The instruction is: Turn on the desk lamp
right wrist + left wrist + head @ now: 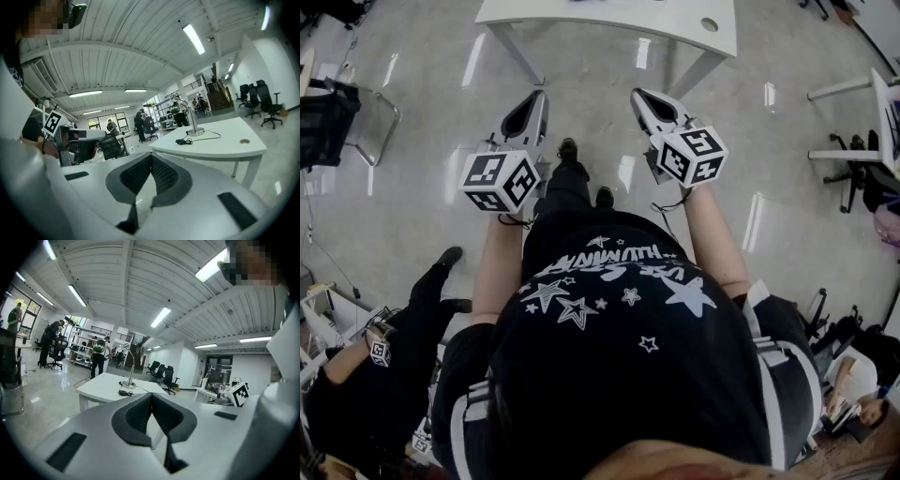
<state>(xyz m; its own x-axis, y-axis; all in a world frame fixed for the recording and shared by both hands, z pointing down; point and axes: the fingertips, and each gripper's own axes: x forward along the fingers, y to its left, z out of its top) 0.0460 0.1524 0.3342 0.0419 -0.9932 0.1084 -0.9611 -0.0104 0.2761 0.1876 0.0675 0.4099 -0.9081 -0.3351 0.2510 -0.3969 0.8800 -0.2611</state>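
Left tongs [151, 395]: pressed together, nothing held, kept well short of the bench [101, 391].
Desk lamp [129, 385]: seen standing toward the far edge of the bench, a black cable [124, 392] bundled just beside its base; untouched.
Right tongs [150, 158]: likewise closed and empty.
Progress: nothing is judged done; the bench has to be approached and the switch, not made out here, pressed.

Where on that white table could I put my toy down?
The white table is bare between the lamp base and the round hole, and along its near edge. It's crowded only where the black cable coils beside the base.
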